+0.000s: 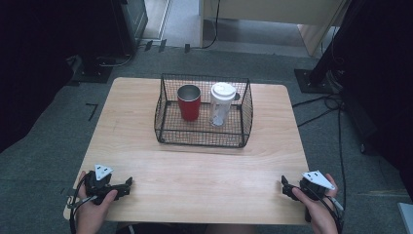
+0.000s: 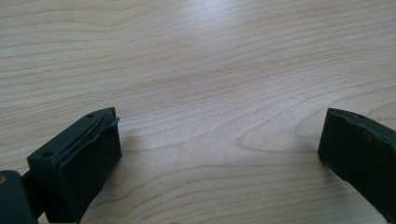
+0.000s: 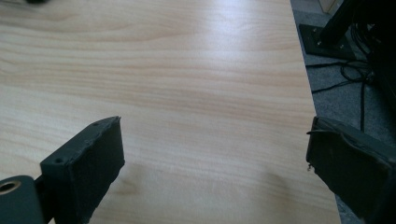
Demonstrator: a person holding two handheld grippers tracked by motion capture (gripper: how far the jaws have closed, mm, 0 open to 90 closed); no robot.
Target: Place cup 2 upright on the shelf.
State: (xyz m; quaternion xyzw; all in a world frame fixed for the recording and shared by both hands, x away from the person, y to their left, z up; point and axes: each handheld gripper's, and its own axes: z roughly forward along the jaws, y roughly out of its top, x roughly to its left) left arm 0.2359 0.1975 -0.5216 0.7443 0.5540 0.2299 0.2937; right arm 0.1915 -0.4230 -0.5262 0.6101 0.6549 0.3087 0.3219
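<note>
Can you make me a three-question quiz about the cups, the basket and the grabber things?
1. Where do the cups stand?
A. inside the wire basket
B. on the floor
C. beside the left hand

2. What colour is the open cup?
A. blue
B. red
C. yellow

3. How are both hand-held grippers?
A. shut on a cup
B. open with nothing between the jaws
C. shut on the basket

A: the red cup and the white lidded cup stand inside the wire basket.
B: it looks red.
B: the left hand-held gripper and the right hand-held gripper frame bare table.

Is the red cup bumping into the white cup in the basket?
Apart. The high view shows a strip of basket mesh between the red cup and the white cup.
</note>
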